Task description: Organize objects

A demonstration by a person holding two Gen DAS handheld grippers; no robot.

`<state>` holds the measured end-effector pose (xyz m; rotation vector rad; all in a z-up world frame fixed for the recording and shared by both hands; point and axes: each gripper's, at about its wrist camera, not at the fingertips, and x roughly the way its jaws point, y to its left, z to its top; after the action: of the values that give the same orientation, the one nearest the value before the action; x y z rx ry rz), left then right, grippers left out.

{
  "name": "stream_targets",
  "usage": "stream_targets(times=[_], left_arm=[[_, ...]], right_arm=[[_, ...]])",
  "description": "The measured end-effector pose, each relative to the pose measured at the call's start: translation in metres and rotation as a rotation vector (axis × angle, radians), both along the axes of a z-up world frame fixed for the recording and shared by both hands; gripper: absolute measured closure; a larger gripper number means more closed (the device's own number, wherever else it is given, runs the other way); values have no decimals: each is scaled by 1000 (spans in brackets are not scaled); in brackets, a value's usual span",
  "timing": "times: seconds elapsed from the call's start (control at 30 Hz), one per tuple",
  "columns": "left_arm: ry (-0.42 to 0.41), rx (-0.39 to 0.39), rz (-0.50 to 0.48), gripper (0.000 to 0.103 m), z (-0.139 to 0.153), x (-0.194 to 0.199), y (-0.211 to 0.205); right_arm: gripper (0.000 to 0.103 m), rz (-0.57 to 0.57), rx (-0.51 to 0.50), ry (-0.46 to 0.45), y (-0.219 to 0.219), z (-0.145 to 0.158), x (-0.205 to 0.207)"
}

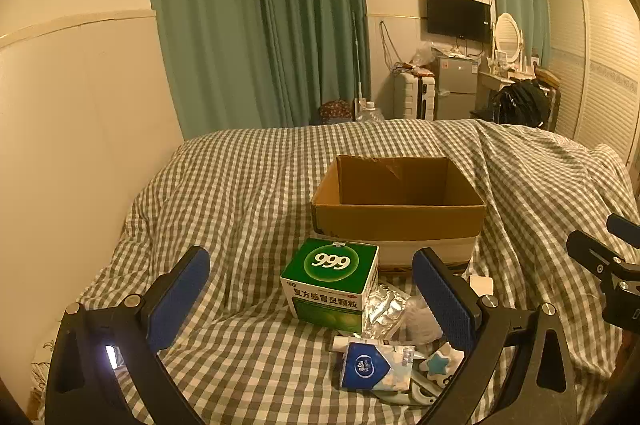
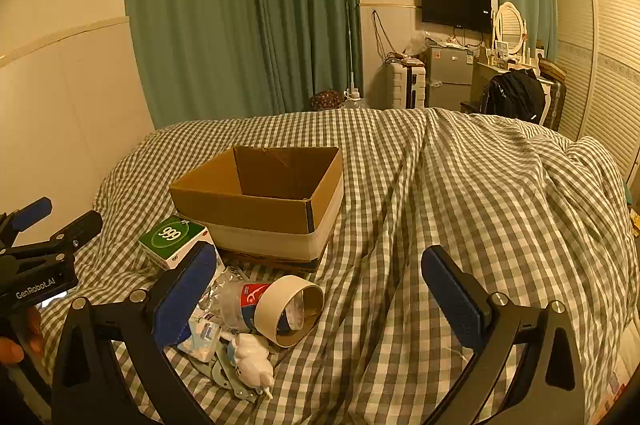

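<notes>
Cardboard box [image 1: 398, 215] open-topped, white band round base; green "999" carton [image 1: 330, 283] beside it; both tongs [image 1: 312, 299] [image 2: 320, 289] spread, holding nothing.

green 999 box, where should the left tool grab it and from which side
Grip the green 999 box across its two upright side faces, coming straight in from the near side, probably slightly above. It sits upright on the checked bedcover with its front face toward the open left tool. The silver foil pack crowds its right lower edge, so clamp high on the sides.

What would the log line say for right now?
stage: start | left gripper: open, facing green box | right gripper: open, empty | cardboard box: nothing visible inside
</notes>
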<state>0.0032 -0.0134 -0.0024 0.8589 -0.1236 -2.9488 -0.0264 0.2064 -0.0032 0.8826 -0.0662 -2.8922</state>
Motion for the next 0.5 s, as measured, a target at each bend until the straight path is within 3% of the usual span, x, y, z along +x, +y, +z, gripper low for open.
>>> stream_targets(times=[0.5], left_arm=[[17, -11, 0, 0, 3, 4, 1]], right_arm=[[0, 11, 7, 6, -4, 0, 2]])
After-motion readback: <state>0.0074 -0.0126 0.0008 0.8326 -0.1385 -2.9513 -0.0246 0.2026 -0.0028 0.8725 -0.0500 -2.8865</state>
